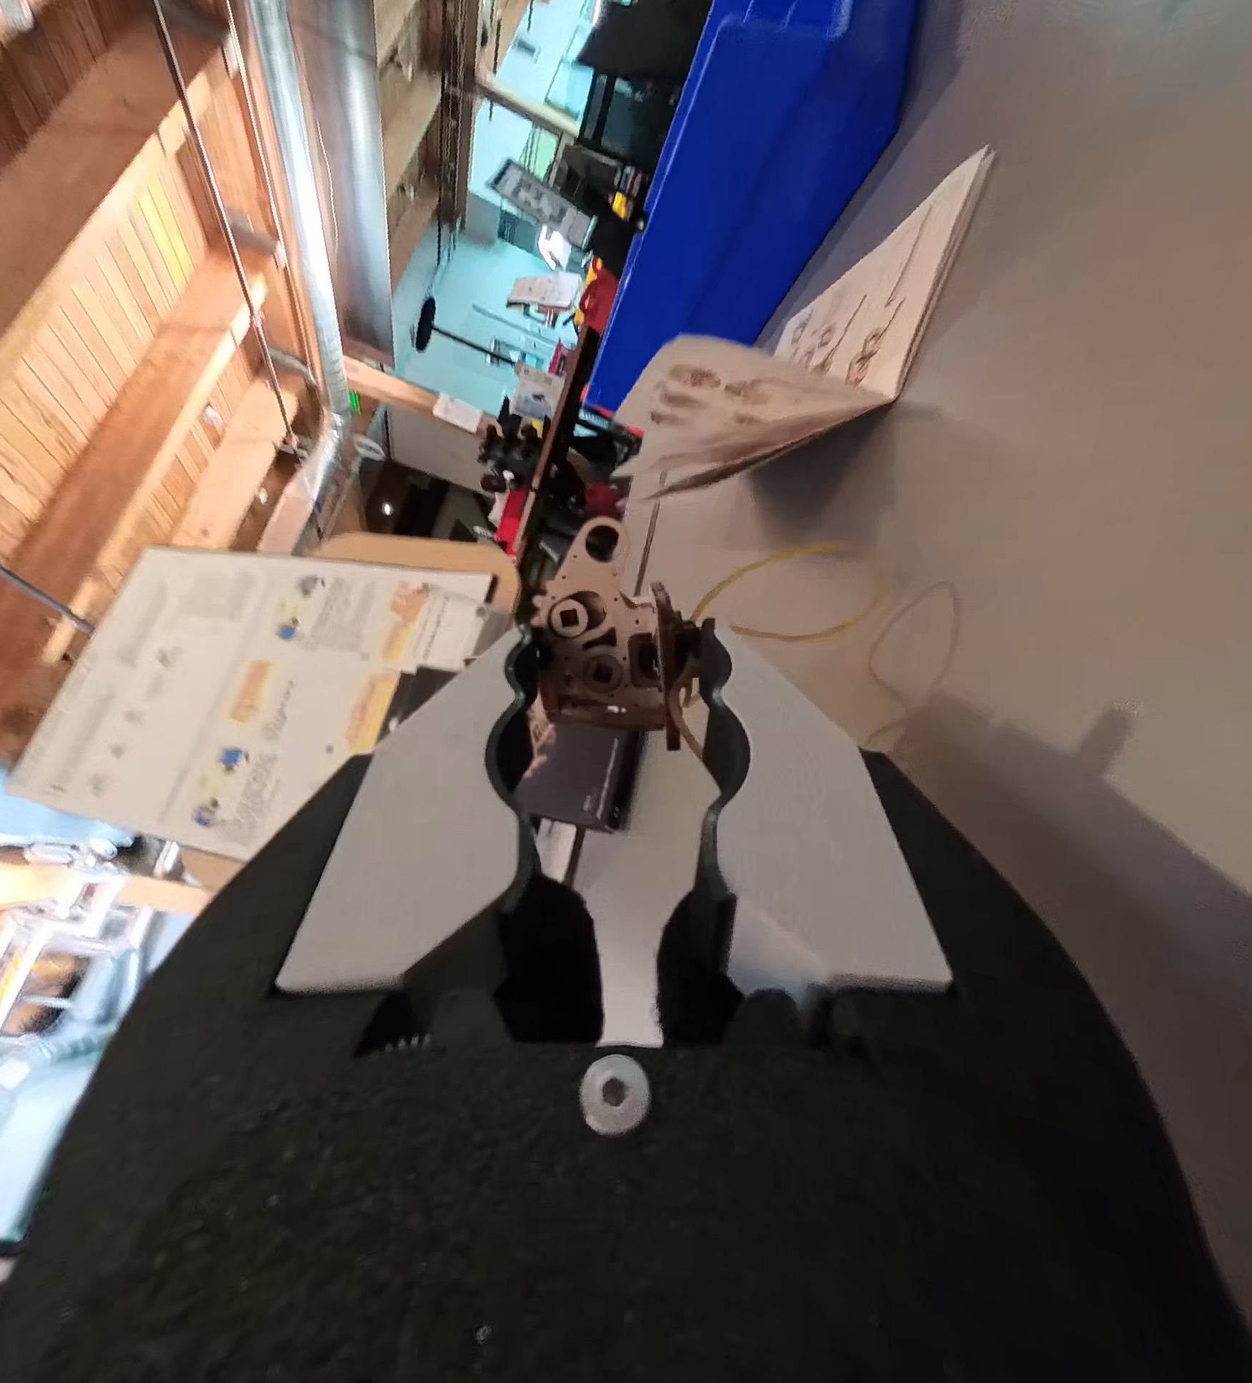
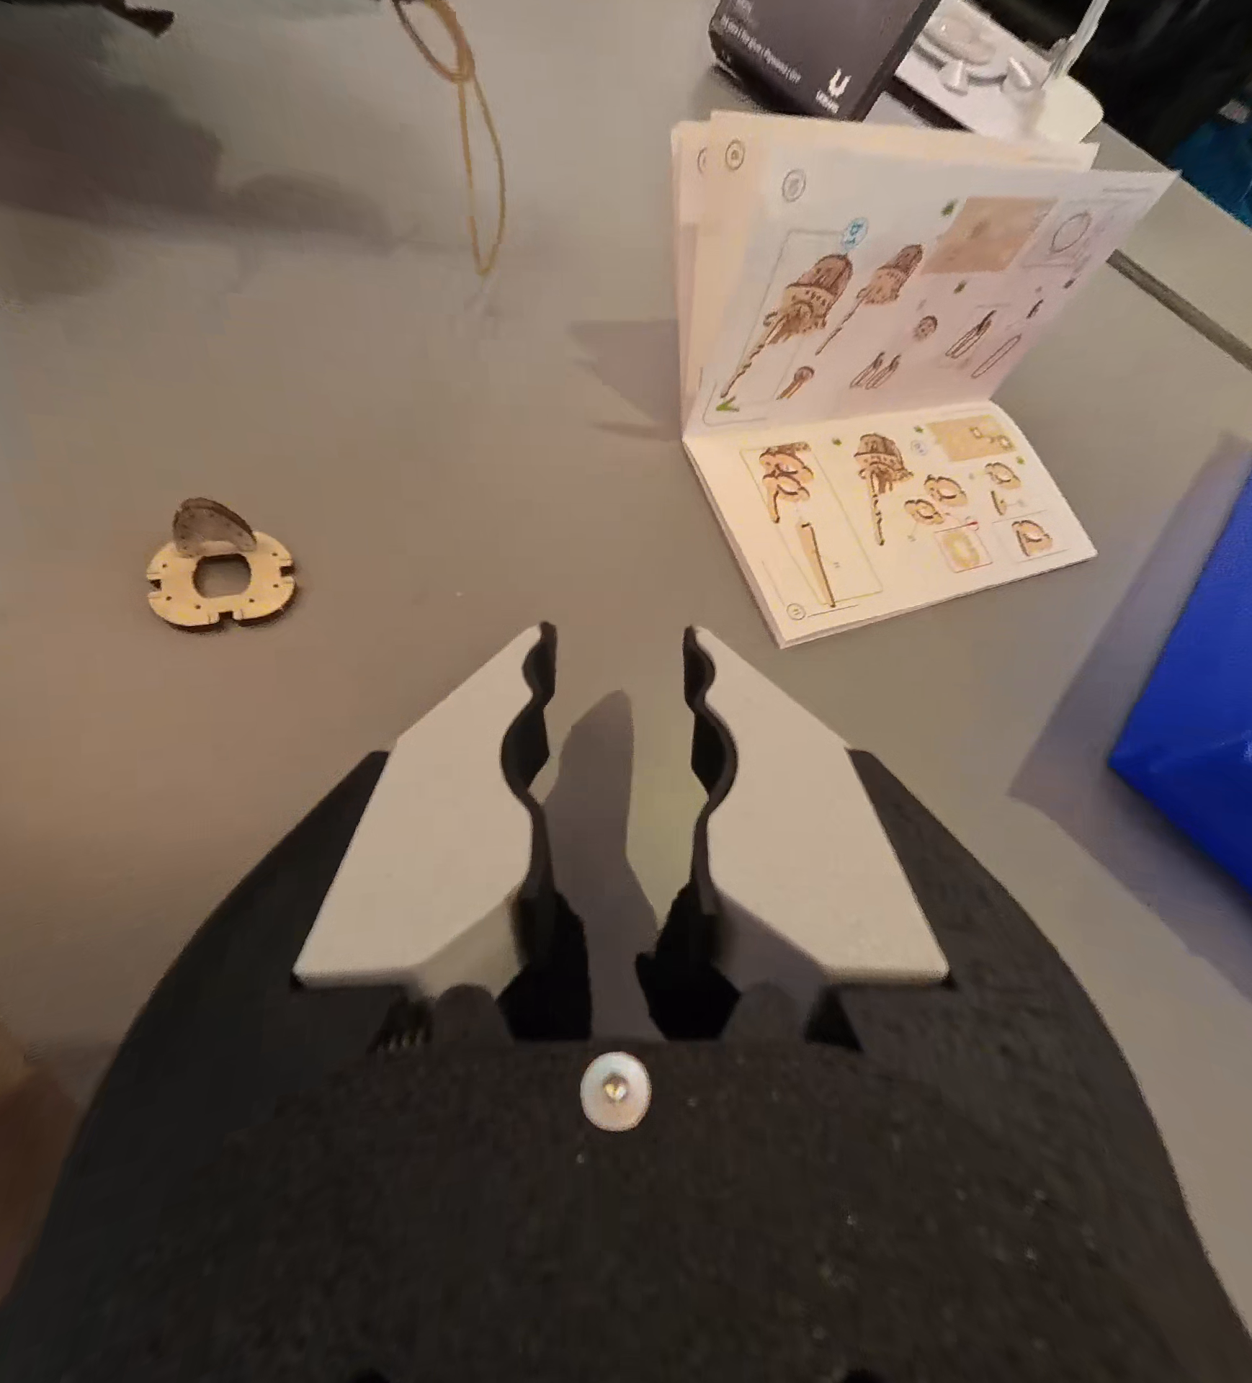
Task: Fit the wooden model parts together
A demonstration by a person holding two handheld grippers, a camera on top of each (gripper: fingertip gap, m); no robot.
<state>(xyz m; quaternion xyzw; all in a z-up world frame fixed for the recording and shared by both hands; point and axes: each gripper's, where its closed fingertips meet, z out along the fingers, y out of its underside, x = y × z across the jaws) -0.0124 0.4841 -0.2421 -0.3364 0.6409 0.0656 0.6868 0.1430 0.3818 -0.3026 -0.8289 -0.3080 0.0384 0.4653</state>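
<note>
My left gripper (image 1: 619, 643) is shut on a partly built wooden model assembly (image 1: 604, 643), brown plates with round and square holes, held in the air with the view rolled sideways. My right gripper (image 2: 619, 636) is open and empty, low over the grey table (image 2: 383, 419). A flat round wooden part (image 2: 222, 576) with notched edges and a small upright curved piece on it lies on the table to the front left of the right gripper.
An open instruction booklet (image 2: 885, 419) stands ahead right of the right gripper; it also shows in the left wrist view (image 1: 817, 389). A blue box (image 2: 1237, 733) is at the right, a dark box (image 2: 810, 52) at the back. Yellow rubber bands (image 2: 477, 150) lie at the far side of the table. Across from one pair of fingers to the other is roughly 20 cm.
</note>
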